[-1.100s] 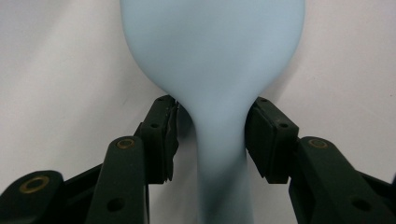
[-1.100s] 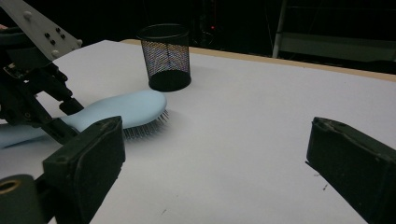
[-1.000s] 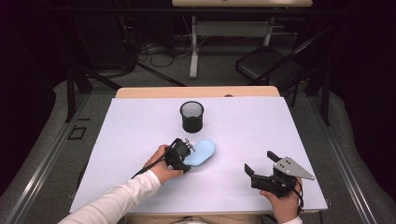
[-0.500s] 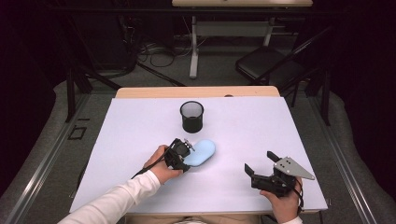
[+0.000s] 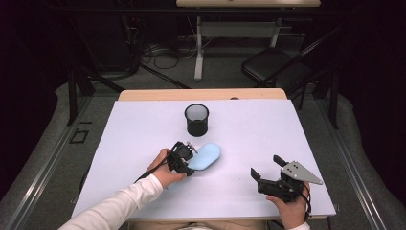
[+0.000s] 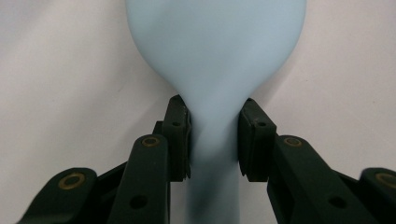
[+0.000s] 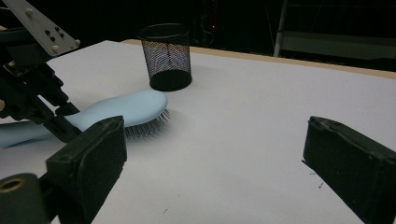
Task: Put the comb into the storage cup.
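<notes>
Left jaws clamped on the hairbrush handle

I had the left gripper [image 5: 187, 159] closed on the narrow neck of the pale blue hairbrush [image 5: 207, 155], which lay bristles-down on the bench [image 5: 249, 134] just in front of the mesh cup [image 5: 197, 120]; those jaws had just been closing on it. It looked light, stiff and smooth, so the waisted neck seemed the surest hold. My right gripper [image 5: 269, 167] stood open, empty, well right of the cup.

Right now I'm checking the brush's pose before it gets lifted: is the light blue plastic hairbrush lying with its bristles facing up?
No, the light blue plastic hairbrush lies bristles-down on the white table, smooth back upward.
</notes>
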The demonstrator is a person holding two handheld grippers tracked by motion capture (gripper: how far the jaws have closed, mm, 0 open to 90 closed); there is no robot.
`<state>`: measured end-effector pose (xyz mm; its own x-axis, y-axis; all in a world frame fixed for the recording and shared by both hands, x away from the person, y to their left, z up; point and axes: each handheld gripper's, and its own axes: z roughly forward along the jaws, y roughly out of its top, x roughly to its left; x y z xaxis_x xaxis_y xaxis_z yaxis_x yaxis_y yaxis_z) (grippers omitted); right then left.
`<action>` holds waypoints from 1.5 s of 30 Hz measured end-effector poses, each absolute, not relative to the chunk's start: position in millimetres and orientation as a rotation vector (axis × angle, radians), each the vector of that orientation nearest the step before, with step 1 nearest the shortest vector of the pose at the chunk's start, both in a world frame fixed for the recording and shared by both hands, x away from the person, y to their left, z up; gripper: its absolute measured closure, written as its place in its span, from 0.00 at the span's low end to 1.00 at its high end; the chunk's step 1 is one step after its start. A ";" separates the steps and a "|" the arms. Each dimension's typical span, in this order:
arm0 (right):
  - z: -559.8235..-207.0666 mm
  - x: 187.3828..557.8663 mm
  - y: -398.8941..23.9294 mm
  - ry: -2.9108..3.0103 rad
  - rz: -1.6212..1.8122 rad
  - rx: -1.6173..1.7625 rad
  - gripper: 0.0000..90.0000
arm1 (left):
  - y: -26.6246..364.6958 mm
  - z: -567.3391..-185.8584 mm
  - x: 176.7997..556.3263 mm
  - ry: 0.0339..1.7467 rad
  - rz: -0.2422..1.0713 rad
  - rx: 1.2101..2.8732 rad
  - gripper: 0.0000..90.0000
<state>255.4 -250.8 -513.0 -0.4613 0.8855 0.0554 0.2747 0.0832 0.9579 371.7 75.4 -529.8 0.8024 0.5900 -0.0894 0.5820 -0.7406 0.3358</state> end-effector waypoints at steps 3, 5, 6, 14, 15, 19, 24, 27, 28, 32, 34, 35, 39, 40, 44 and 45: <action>-513.0 255.5 -250.7 1.801 1.398 1.147 0.07 | 75.5 -529.7 370.9 0.881 0.042 2.645 0.76; -513.2 255.6 -250.6 1.800 1.399 1.147 0.07 | 75.8 -529.9 370.1 0.874 0.051 2.644 0.76; -513.1 255.5 -250.7 1.800 1.399 1.147 0.07 | 75.9 -530.2 369.5 0.874 0.057 2.640 0.77; -513.2 255.6 -251.1 1.801 1.399 1.144 0.08 | 79.4 -531.2 366.7 0.866 0.066 2.611 0.77; -513.2 255.7 -251.1 1.800 1.399 1.145 0.08 | 79.8 -532.1 366.0 0.867 0.069 2.598 0.77; -513.2 255.7 -250.9 1.800 1.400 1.146 0.08 | 82.8 -532.8 364.6 0.863 0.078 2.580 0.77; -513.3 255.7 -250.8 1.800 1.399 1.147 0.08 | 85.6 -534.4 362.6 0.860 0.084 2.550 0.77; -513.3 255.7 -250.9 1.799 1.398 1.145 0.08 | 86.3 -535.1 361.4 0.866 0.076 2.531 0.77; -513.3 255.7 -250.9 1.799 1.399 1.145 0.08 | 86.7 -535.2 361.3 0.863 0.081 2.532 0.77; -513.3 255.6 -250.8 1.801 1.398 1.145 0.08 | 88.0 -534.9 361.2 0.862 0.085 2.513 0.77; -513.3 255.5 -250.8 1.800 1.399 1.144 0.08 | 88.6 -534.3 361.1 0.861 0.089 2.506 0.77; -513.3 255.5 -250.9 1.800 1.400 1.145 0.08 | 88.9 -533.8 361.1 0.858 0.092 2.503 0.77; -513.2 255.5 -251.2 1.802 1.397 1.144 0.08 | 89.8 -531.3 360.6 0.861 0.103 2.480 0.77; -513.3 255.6 -251.0 1.799 1.400 1.144 0.08 | 90.2 -530.5 360.7 0.857 0.104 2.475 0.77; -513.3 255.4 -250.7 1.799 1.400 1.147 0.08 | 91.5 -527.3 360.4 0.852 0.116 2.448 0.77; -513.3 255.4 -250.8 1.800 1.399 1.144 0.08 | 91.5 -526.9 359.9 0.852 0.121 2.436 0.77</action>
<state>255.4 -250.8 -513.3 -0.4625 0.8848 0.0573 0.2737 0.0810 0.9584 359.9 91.5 -526.9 0.7949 0.5996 -0.0931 0.5500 -0.6471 0.5280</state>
